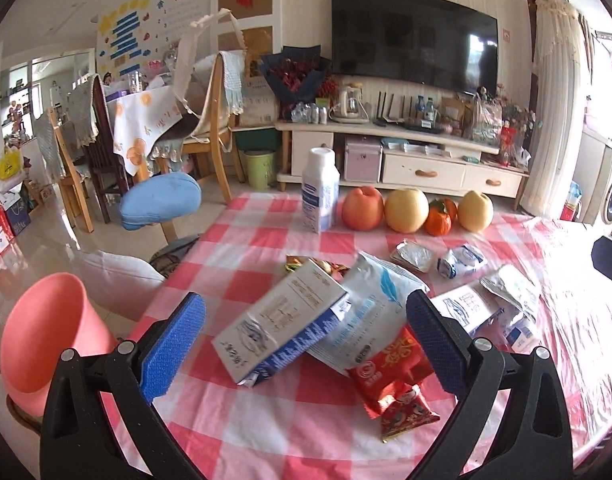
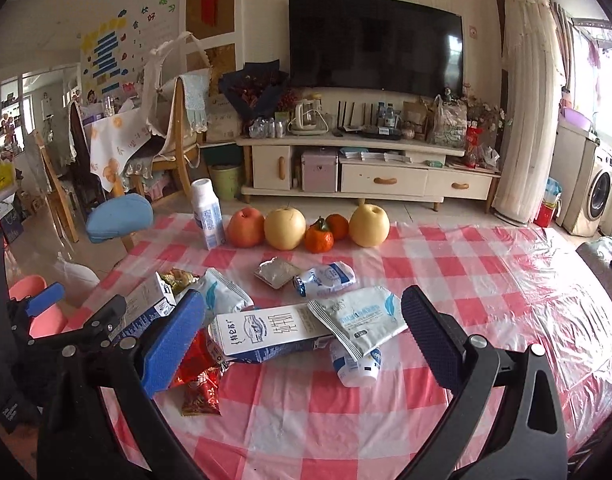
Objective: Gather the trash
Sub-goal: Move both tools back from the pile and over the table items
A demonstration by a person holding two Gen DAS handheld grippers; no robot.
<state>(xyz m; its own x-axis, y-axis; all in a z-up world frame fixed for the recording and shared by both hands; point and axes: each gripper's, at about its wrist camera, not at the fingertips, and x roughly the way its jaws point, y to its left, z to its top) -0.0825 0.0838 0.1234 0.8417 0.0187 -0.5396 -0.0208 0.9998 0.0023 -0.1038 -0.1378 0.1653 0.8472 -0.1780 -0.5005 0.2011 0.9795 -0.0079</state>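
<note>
Looking out over the checked tablecloth, I found the pink bin at nine o'clock, off the table's left edge. My left gripper stood spread wide and held nothing, its blue pads either side of a tilted milk carton that leaned on a white pouch, with a red snack wrapper at five o'clock from the carton. Toward twelve o'clock stood a white bottle, and to its right ran a row of fruit along the far edge. Between fruit and pile lay a foil pack and a crumpled small wrapper. Farther right, my right gripper was likewise spread wide and empty over a second milk carton lying flat, a white pouch draped across its right end and a small white bottle beneath that at six o'clock. All the trash sat on the table, none in the bin that I could see.
</note>
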